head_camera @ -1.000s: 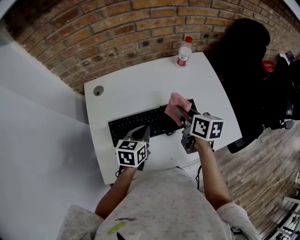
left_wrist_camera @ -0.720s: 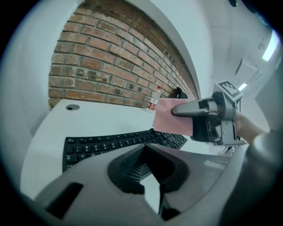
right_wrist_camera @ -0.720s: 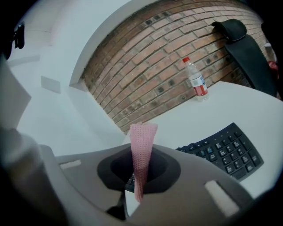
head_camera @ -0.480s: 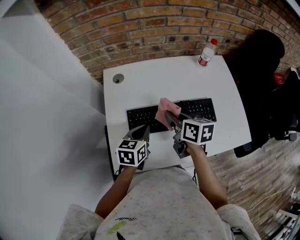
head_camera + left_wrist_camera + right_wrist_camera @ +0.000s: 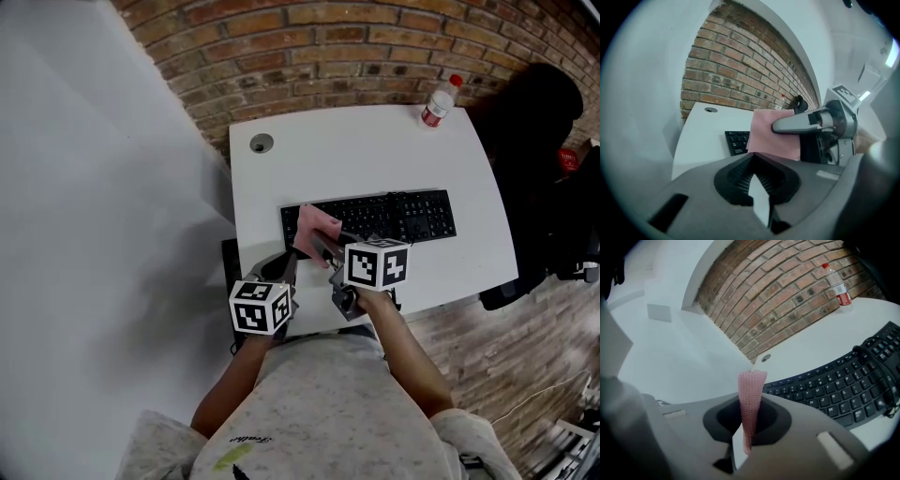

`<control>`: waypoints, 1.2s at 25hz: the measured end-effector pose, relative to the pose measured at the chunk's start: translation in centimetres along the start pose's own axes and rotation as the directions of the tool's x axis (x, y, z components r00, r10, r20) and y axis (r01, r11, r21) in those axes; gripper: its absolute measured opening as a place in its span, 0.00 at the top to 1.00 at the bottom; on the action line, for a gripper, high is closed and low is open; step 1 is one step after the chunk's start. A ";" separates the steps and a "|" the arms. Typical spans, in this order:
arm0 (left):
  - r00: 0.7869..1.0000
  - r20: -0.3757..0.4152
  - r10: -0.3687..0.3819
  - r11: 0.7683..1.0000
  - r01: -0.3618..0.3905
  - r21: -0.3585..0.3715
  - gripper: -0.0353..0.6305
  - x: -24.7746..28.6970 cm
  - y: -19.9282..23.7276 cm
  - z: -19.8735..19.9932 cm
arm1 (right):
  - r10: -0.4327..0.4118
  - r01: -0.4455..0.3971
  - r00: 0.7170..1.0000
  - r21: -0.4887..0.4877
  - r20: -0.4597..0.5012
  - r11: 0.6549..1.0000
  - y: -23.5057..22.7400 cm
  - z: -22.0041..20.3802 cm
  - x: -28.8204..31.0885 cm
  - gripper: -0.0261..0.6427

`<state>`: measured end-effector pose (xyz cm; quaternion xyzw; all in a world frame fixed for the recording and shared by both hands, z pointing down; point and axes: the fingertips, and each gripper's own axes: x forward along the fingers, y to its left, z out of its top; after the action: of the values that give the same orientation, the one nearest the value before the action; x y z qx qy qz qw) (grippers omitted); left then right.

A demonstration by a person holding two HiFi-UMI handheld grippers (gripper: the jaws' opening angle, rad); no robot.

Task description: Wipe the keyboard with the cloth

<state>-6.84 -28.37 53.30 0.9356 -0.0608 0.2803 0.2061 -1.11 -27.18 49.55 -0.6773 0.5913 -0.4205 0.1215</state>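
Note:
A black keyboard point(image 5: 394, 216) lies across the white desk point(image 5: 375, 150). My right gripper point(image 5: 323, 246) is shut on a pink cloth point(image 5: 316, 228), which rests over the keyboard's left end. In the right gripper view the cloth point(image 5: 751, 385) hangs pinched edge-on between the jaws, with the keyboard point(image 5: 839, 385) stretching off to the right. In the left gripper view the cloth point(image 5: 771, 133) covers most of the keyboard point(image 5: 737, 140). My left gripper point(image 5: 284, 265) is shut on nothing and hovers at the desk's near edge, just left of the cloth.
A plastic bottle with a red cap point(image 5: 436, 101) stands at the desk's far right corner. A round cable hole point(image 5: 262, 143) sits at the far left corner. A black chair point(image 5: 539, 112) is beside the desk's right side. A brick wall runs behind.
The right gripper has carried the cloth leftward along the keyboard, from its right part to its left end. The left gripper has stayed at the near edge.

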 end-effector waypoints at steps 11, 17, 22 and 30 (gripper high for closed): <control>0.999 -0.004 0.042 0.997 -0.042 -0.058 0.95 -2.3 3.5 -1.8 | 0.013 -0.006 0.995 0.066 -0.098 0.998 0.9 -4.2 4.5 0.93; 0.999 0.007 0.050 0.997 -0.049 -0.064 0.95 -2.2 4.0 -1.3 | -0.002 0.011 0.994 0.082 -0.106 0.997 0.1 -4.7 4.6 0.92; 0.999 0.004 0.033 0.998 -0.033 -0.050 0.95 -1.2 2.7 -1.1 | -0.016 0.024 0.995 0.084 -0.094 0.996 -1.0 -4.6 3.6 0.92; 1.000 -0.011 -0.003 1.000 0.003 -0.015 0.95 0.5 -0.7 -1.0 | -0.048 0.054 0.997 0.079 -0.066 0.995 -3.3 -3.9 1.2 0.92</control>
<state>-6.78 -27.27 54.08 0.9325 -0.0603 0.2847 0.2141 -1.67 -26.09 54.61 -0.6729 0.5600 -0.4685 0.1189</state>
